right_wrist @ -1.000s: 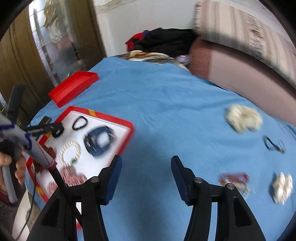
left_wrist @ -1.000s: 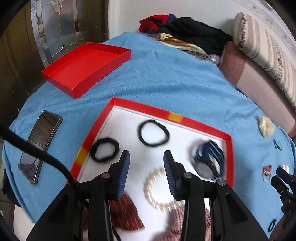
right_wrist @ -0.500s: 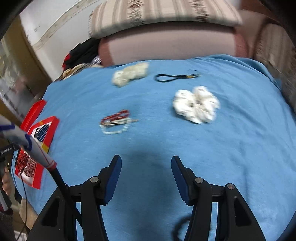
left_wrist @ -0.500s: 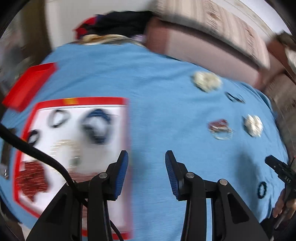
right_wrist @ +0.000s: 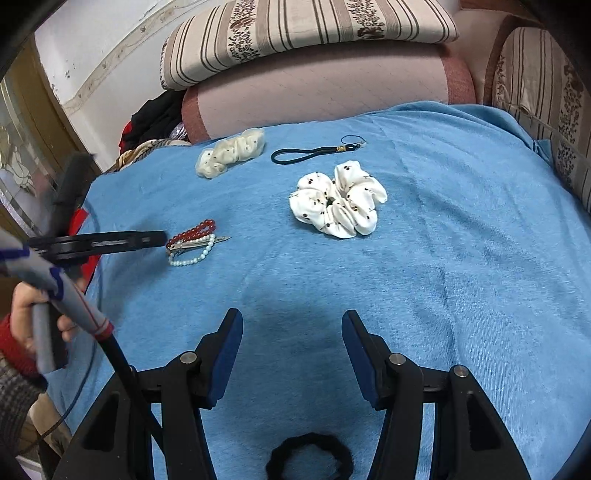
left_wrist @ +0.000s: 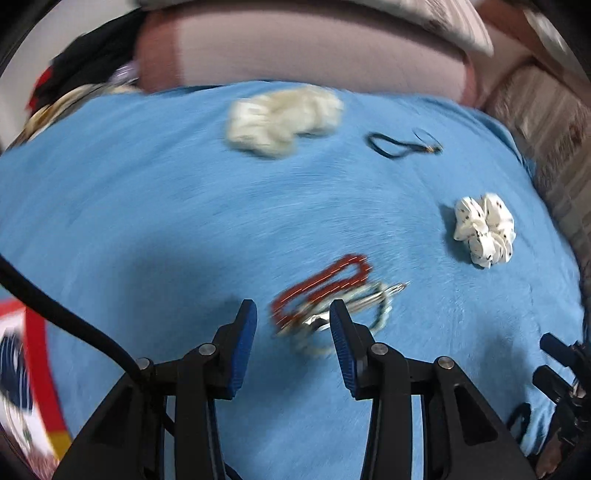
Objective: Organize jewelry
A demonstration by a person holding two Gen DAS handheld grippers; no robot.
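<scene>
My left gripper (left_wrist: pixel 293 314) is open, its tips just short of a small heap on the blue cloth: a red bead bracelet (left_wrist: pixel 321 286), a pale bead bracelet (left_wrist: pixel 380 317) and a metal hair clip (left_wrist: pixel 373 297). The heap also shows in the right wrist view, with the red bracelet (right_wrist: pixel 192 233) and the pale bracelet (right_wrist: pixel 195 256), and the left gripper's fingers (right_wrist: pixel 110 242) reach it from the left. My right gripper (right_wrist: pixel 291 325) is open and empty over bare cloth. A black hair tie (right_wrist: pixel 310 458) lies below it. The red-rimmed tray (left_wrist: pixel 37 365) is at the far left edge.
A white spotted scrunchie (right_wrist: pixel 338 203), a cream scrunchie (right_wrist: pixel 231 151) and a black cord strap (right_wrist: pixel 314 153) lie farther back on the cloth. A sofa with striped cushions (right_wrist: pixel 303 33) borders the far side. Dark clothes (right_wrist: pixel 155 118) are piled at the back left.
Both grippers have swung right, away from the tray. The left gripper now stands at the bracelet heap. The right gripper has closed in on the cloth near the black hair tie.
</scene>
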